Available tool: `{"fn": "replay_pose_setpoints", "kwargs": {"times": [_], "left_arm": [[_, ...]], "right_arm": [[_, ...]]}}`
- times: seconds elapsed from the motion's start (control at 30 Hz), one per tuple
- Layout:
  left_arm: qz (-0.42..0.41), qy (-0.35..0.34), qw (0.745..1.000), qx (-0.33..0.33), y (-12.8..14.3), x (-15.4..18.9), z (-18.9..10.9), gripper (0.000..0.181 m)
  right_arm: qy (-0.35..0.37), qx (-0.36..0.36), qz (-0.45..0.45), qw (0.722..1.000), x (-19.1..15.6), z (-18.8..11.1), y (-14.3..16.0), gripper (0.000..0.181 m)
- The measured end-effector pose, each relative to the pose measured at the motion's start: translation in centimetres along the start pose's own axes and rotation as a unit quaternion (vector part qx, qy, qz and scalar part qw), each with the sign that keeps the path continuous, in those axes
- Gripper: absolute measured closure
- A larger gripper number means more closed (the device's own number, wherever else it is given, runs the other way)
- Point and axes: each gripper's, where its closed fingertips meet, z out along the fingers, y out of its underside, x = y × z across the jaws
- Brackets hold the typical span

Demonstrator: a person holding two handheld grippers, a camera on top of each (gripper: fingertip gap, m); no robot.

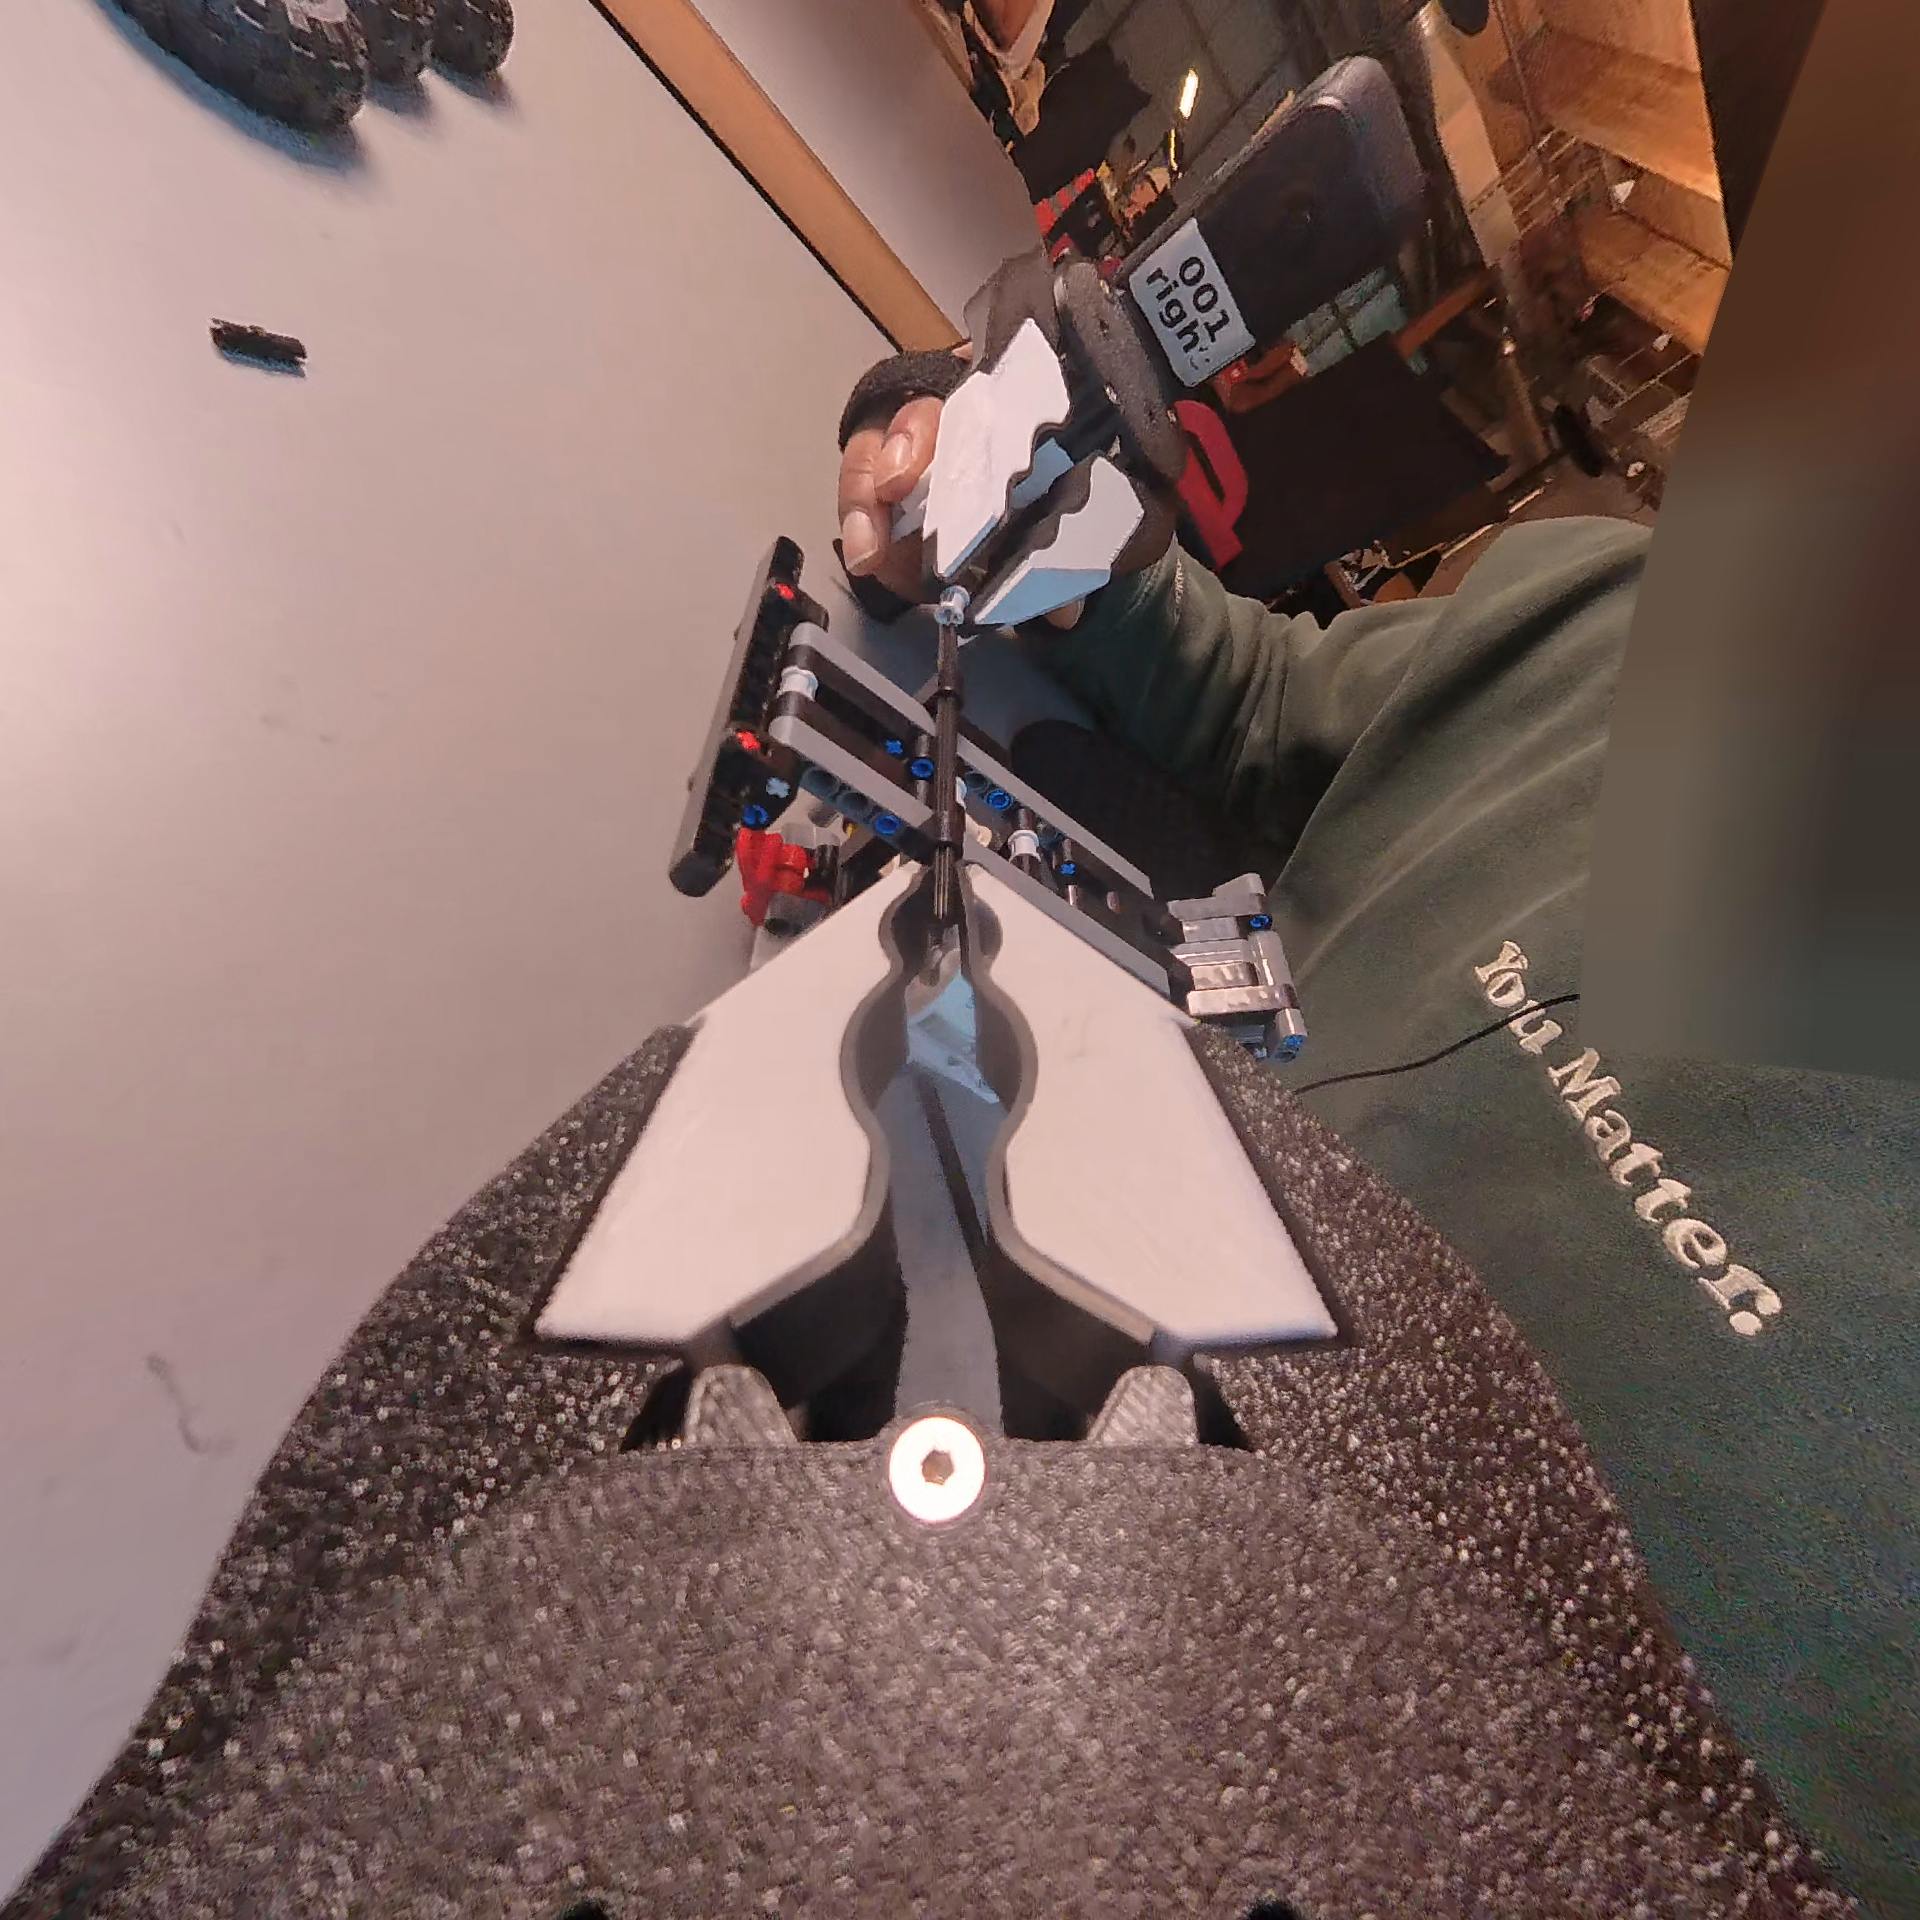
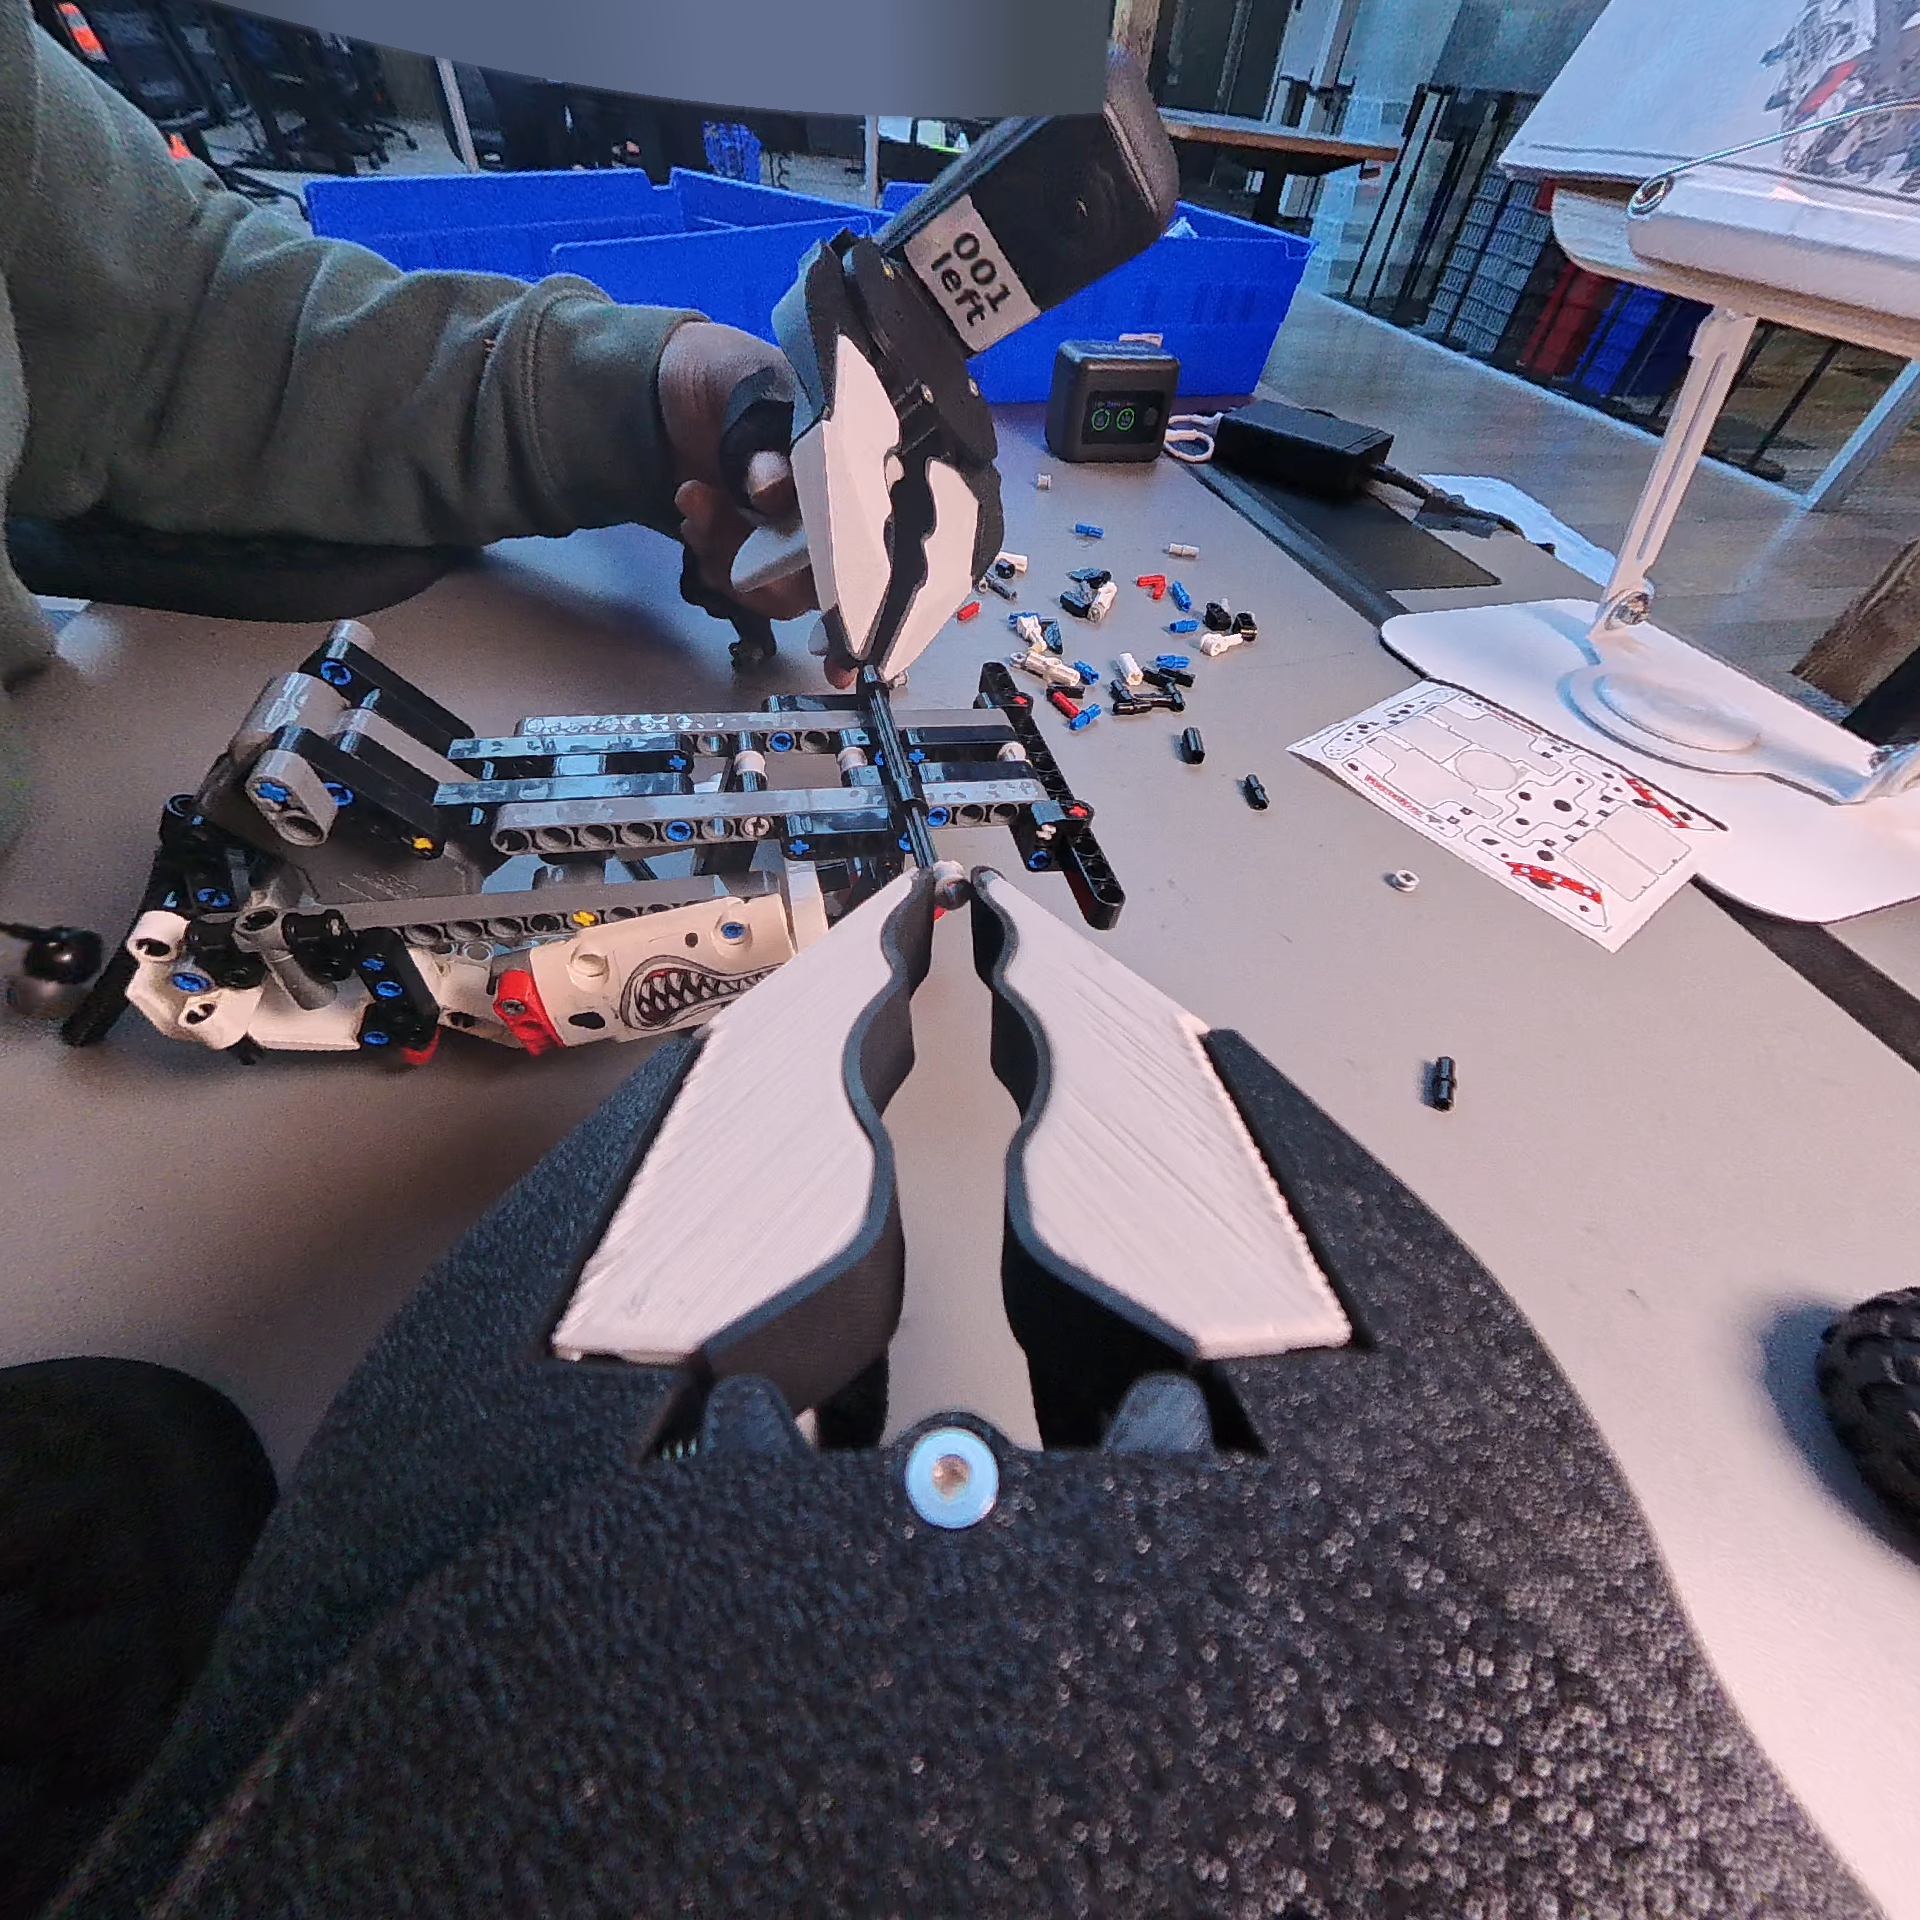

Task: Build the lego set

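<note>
Left wrist view: I see my left gripper [image 1: 943,909] pinched tight on one end of a thin black rod [image 1: 948,769]. The rod runs straight across the top of the lego model [image 1: 935,800], which sits on the grey table [image 1: 364,727]. At the far end of the rod is a small pale cap [image 1: 953,605], and my right gripper [image 1: 971,613] has its tips at that cap. A hand [image 1: 883,468] holds that gripper, and a green sleeve [image 1: 1351,748] comes after it. Far off on the table I see a little dark piece [image 1: 258,343] and some black tires [image 1: 312,52].

In the right wrist view, my right gripper [image 2: 951,878] has its two tips closed around the small pale cap [image 2: 948,871] on the near end of the rod [image 2: 899,774]. The left gripper [image 2: 871,665] comes down from above and pinches the rod's far end. The lego model [image 2: 582,831] lies on its side, just left of my tips, with grey and black beams and a white part with shark teeth painted on it. Beyond it lies a pile of small loose pieces [image 2: 1122,644] in black, blue, red and white. A sticker sheet [image 2: 1507,800] lies to the right, near a white stand [image 2: 1662,665]. Blue bins [image 2: 727,249] sit at the back of the table [image 2: 1299,987]. A black tire [image 2: 1870,1392] is at the right edge.
</note>
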Motion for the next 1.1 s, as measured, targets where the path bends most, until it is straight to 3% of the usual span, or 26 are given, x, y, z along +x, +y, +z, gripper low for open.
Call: {"fn": "replay_pose_setpoints", "kwargs": {"times": [0.2,0.3,0.4,0.57,1.1], "left_arm": [[0.076,-0.053,0.995,-0.020,0.0,0.1,-0.3,0.162],[0.119,-0.078,0.989,-0.038,0.4,0.1,0.1,0.162],[0.148,-0.104,0.982,-0.053,0.6,-0.3,0.4,0.176],[0.182,-0.117,0.975,-0.051,0.8,-0.6,0.4,0.178],[0.195,-0.120,0.973,-0.014,1.1,-0.5,0.3,0.178]], "right_arm": [[0.000,0.000,-0.003,1.000,-0.1,0.0,0.0,0.175],[0.000,0.002,-0.003,1.000,-0.1,0.0,0.0,0.175],[-0.001,0.002,-0.005,1.000,-0.2,0.0,0.0,0.175],[-0.009,0.005,0.002,1.000,-0.2,-0.1,-0.1,0.175],[-0.054,-0.006,0.060,0.997,0.0,0.5,0.0,0.175]]}}
